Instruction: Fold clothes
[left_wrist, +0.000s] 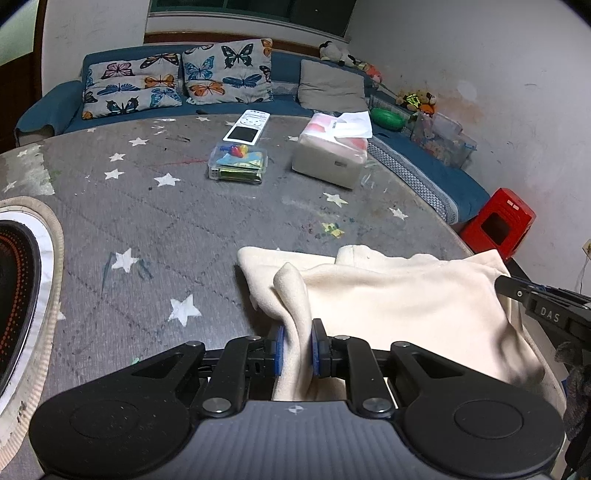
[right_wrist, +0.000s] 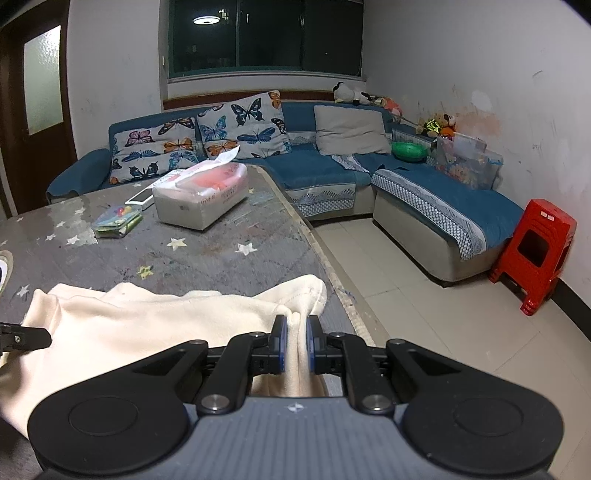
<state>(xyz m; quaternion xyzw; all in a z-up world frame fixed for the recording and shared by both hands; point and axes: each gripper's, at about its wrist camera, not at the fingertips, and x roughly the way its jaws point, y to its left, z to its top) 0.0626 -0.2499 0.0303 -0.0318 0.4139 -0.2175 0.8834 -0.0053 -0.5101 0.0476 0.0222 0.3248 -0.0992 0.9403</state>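
Observation:
A cream fleece garment (left_wrist: 388, 299) lies bunched on the grey star-patterned table (left_wrist: 147, 221) near its front right edge. My left gripper (left_wrist: 297, 347) is shut on a fold at the garment's left side. My right gripper (right_wrist: 295, 343) is shut on a fold at the garment's (right_wrist: 147, 325) right side, close to the table's (right_wrist: 207, 254) right edge. The right gripper's tip shows at the right of the left wrist view (left_wrist: 517, 291), and the left gripper's tip shows at the left of the right wrist view (right_wrist: 26, 338).
A tissue box (left_wrist: 332, 151), a clear plastic box of small items (left_wrist: 238, 162) and a white remote (left_wrist: 247, 127) sit at the table's far side. An induction cooker (left_wrist: 18, 288) is set at the left. A blue sofa (right_wrist: 332, 173) and red stool (right_wrist: 532, 254) stand beyond.

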